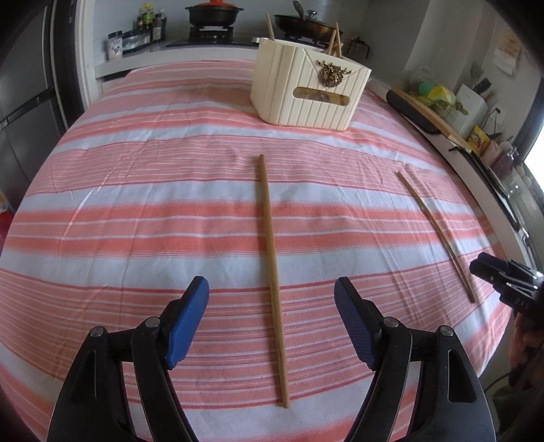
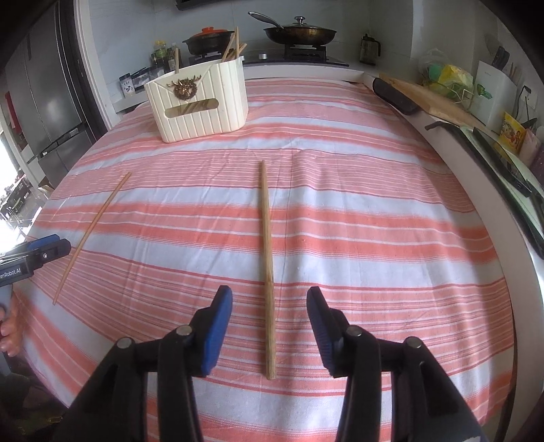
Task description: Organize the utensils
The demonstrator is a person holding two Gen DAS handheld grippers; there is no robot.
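Both tongs, left gripper [image 1: 272,306] and right gripper [image 2: 269,311], are hanging wide and empty; two chopsticks [image 1: 272,272] [image 2: 267,265] are still lying short of the holder [image 1: 309,91], which is already keeping several.

Setting I worked in: a home kitchen. Landmark: the cream utensil holder [image 2: 200,102] on a table under a pink-and-white striped cloth [image 2: 340,204]. Directly behind the holder was a gas hob [image 2: 295,56] carrying a black pot with an orange lid [image 2: 207,39] and a lidded frying pan [image 2: 301,32]. Left of the holder I saw sauce bottles [image 2: 161,56] and a steel refrigerator [image 2: 51,91]. To its right were a wooden cutting board [image 2: 438,102] and a knife block [image 2: 493,88] on a white counter.
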